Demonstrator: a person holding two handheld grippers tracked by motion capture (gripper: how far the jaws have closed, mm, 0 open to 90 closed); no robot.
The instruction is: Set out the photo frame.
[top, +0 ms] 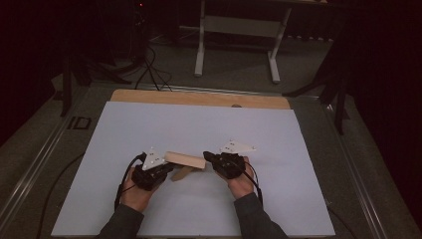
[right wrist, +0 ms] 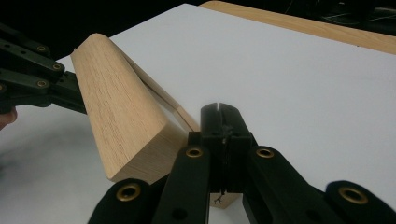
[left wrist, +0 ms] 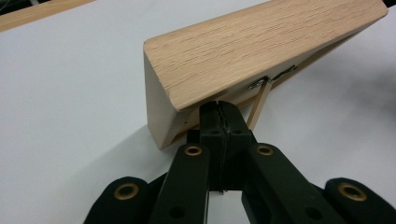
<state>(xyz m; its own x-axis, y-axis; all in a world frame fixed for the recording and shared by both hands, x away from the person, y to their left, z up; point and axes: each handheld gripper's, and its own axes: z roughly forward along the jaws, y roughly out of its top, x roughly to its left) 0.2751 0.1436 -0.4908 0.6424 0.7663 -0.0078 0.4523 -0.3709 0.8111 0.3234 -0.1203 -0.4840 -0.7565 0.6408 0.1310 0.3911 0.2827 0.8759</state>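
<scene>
A light wooden block lies in the middle of the white sheet, with a thin wooden flap angled out beneath it. My left gripper meets the block's left end. In the left gripper view its jaws are shut, their tips tucked under the block's lower edge beside the thin flap. At the block's right end is my right gripper. In the right gripper view it is shut, with nothing seen between its jaws. It lies right beside the block and its flap.
A white sheet covers the wooden table, whose bare edge shows at the back. A white desk frame and cables stand on the floor beyond. Both forearms come in from the near edge.
</scene>
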